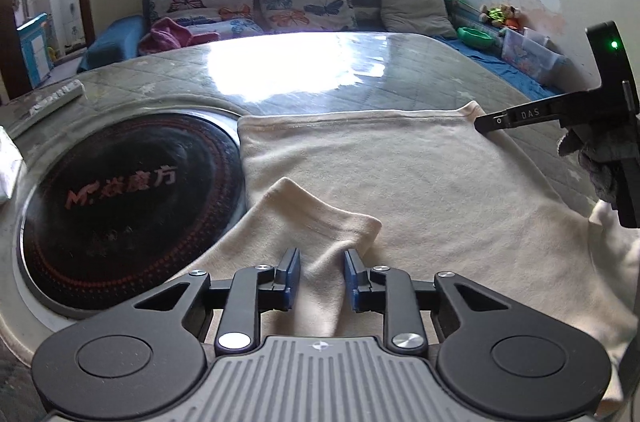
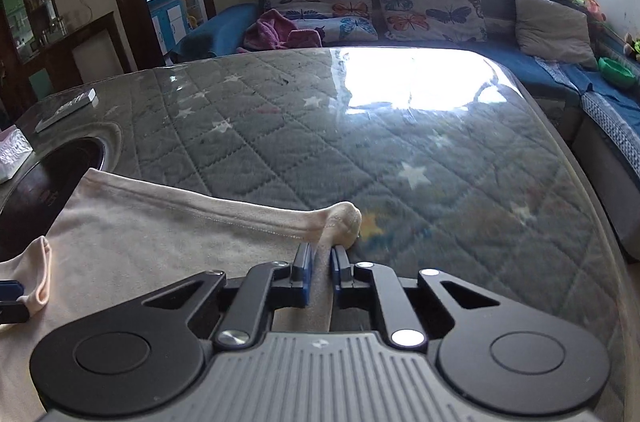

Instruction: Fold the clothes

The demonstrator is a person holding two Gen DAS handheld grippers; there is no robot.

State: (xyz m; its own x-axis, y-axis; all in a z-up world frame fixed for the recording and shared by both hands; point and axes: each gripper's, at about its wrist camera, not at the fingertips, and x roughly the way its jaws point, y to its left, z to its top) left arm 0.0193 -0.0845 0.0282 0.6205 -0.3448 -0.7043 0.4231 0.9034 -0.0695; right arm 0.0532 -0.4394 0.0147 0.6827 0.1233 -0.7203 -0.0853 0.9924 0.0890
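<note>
A cream garment [image 1: 400, 190] lies spread on the glass-topped table, its hem toward the far side. Its sleeve [image 1: 320, 222] lies folded inward just ahead of my left gripper [image 1: 322, 262], which is open with the jaws on either side of the sleeve cloth. My right gripper [image 2: 322, 258] is shut on the garment's far right hem corner [image 2: 344, 222]. It also shows at the right edge of the left wrist view [image 1: 486, 124]. In the right wrist view the garment [image 2: 160, 242] stretches left, with the sleeve cuff [image 2: 40, 274] beside a left fingertip [image 2: 12, 290].
A round black induction cooktop [image 1: 132, 206] is set into the table left of the garment. A remote [image 1: 56, 100] and a tissue pack [image 2: 12, 154] lie at the far left. A blue sofa [image 2: 400, 10] with butterfly cushions runs behind the table [image 2: 400, 142].
</note>
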